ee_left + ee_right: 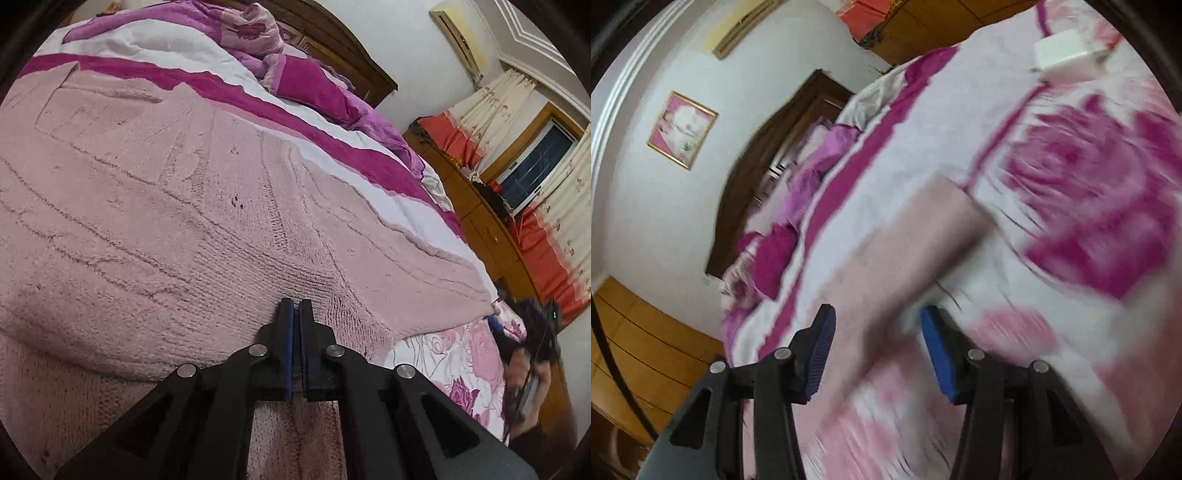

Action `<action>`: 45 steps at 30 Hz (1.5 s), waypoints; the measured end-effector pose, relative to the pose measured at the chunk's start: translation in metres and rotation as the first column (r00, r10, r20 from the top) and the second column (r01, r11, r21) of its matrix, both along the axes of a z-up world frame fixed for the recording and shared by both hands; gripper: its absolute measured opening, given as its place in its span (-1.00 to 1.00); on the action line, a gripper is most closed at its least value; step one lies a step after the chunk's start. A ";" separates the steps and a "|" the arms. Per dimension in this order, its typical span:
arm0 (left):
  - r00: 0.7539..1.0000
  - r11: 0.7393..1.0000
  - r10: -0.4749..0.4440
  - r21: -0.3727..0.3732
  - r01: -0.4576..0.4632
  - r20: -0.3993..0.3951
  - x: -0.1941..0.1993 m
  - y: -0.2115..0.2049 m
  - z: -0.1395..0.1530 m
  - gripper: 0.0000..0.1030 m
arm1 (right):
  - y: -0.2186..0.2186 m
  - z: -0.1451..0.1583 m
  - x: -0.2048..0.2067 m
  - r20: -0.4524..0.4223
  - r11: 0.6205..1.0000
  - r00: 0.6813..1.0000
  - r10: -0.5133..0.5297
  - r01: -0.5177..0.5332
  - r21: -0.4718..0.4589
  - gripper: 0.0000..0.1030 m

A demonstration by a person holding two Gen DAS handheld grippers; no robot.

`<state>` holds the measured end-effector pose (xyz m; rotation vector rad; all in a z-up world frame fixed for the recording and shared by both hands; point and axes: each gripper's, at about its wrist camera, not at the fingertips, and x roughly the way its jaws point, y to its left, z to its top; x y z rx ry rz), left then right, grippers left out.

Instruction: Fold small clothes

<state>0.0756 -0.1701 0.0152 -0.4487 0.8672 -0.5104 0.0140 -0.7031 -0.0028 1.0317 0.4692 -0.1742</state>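
Observation:
A pale pink knitted sweater (pixel 155 221) lies spread on the bed and fills most of the left wrist view. My left gripper (pixel 295 306) is shut on the sweater's near edge, with fabric bunched at its blue pads. In the blurred right wrist view, a pink sleeve or edge of the sweater (pixel 905 243) runs up from between the fingers. My right gripper (pixel 877 325) is open and empty, its fingers standing on either side of that strip. The right gripper also shows blurred at the bed's edge in the left wrist view (pixel 532 332).
The bed has a floral pink and magenta cover (pixel 1089 206) and purple pillows (pixel 295 74) by the wooden headboard (pixel 332 33). A white box (pixel 1063 55) lies on the far part of the bed. Wooden cabinets (pixel 480 221) and orange curtains (pixel 546 251) stand beside it.

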 end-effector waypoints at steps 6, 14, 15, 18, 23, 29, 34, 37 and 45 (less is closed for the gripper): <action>1.000 0.999 -0.009 -0.045 0.009 -0.003 0.003 0.001 -0.003 -1.00 | -0.009 0.001 0.029 -0.022 0.996 0.996 -0.084 0.084 0.008 -0.36; 1.000 0.996 -0.015 -0.093 0.014 -0.010 0.005 0.006 -0.006 -1.00 | 0.071 0.049 0.047 0.061 0.977 0.994 0.092 -0.078 -0.201 -0.84; 1.000 0.995 -0.016 -0.097 0.015 -0.011 0.006 0.006 -0.007 -1.00 | 0.086 0.052 0.052 0.072 0.974 0.990 0.120 -0.103 -0.202 -0.84; 1.000 0.994 -0.018 -0.110 0.017 -0.015 0.007 0.008 -0.008 -1.00 | 0.130 0.056 0.070 0.062 0.958 0.981 0.184 -0.165 -0.235 -0.84; 1.000 0.992 -0.022 -0.125 0.020 -0.019 0.008 0.009 -0.009 -1.00 | 0.201 0.054 0.097 -0.038 0.891 0.960 0.276 -0.270 -0.364 -0.85; 0.999 0.990 -0.025 -0.138 0.022 -0.024 0.009 0.011 -0.009 -1.00 | 0.249 0.035 0.112 -0.065 0.871 0.934 0.352 -0.352 -0.342 -0.86; 0.999 0.988 -0.027 -0.150 0.023 -0.027 0.009 0.013 -0.010 -1.00 | 0.289 0.027 0.118 -0.092 0.834 0.909 0.405 -0.409 -0.370 -0.86; 0.999 0.986 -0.029 -0.163 0.024 -0.030 0.010 0.014 -0.010 -1.00 | 0.311 0.021 0.127 -0.222 0.774 0.914 0.339 -0.405 -0.487 -0.79; 0.999 0.987 -0.022 -0.162 0.017 -0.028 0.008 0.014 -0.009 -1.00 | 0.317 0.064 0.076 -0.185 0.739 0.886 0.425 -0.457 -0.495 0.08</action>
